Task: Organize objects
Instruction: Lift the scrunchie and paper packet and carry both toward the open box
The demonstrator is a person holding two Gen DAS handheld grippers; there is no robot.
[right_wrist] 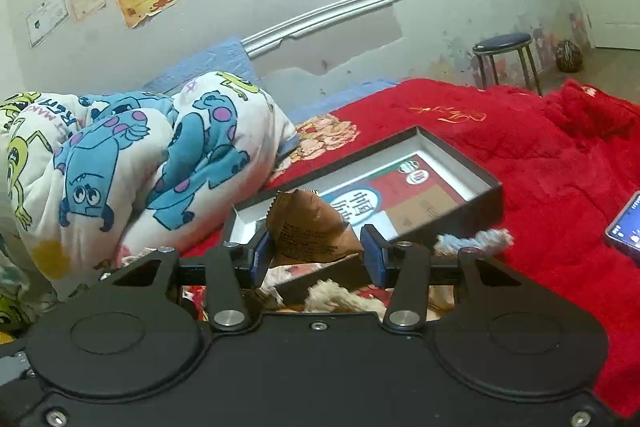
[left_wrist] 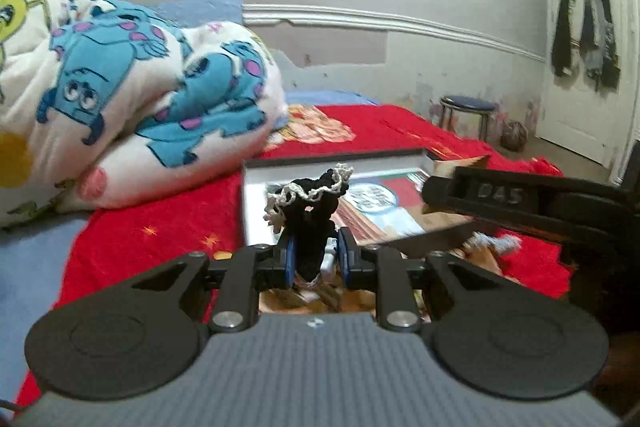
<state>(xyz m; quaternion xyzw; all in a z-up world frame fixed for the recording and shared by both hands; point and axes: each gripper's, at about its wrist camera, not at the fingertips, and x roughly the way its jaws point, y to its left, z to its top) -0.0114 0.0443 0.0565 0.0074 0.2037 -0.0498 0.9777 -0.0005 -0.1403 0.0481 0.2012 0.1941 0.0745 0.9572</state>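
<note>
Pinching black pouch: left tongs | right tongs: brown packet | quilt beside box

L gripper grips a black knit item w/ white trim between its blue fingers, item sticking up above them. Just behind: shallow open box on the red blanket, printed card inside. R gripper comes in from the right edge, over the box's right side, brown packet edge at its tip. Cartoon-print duvet bunched at left on the bed. Blue stool and white door w/ dark clothes in bkgd.
</note>
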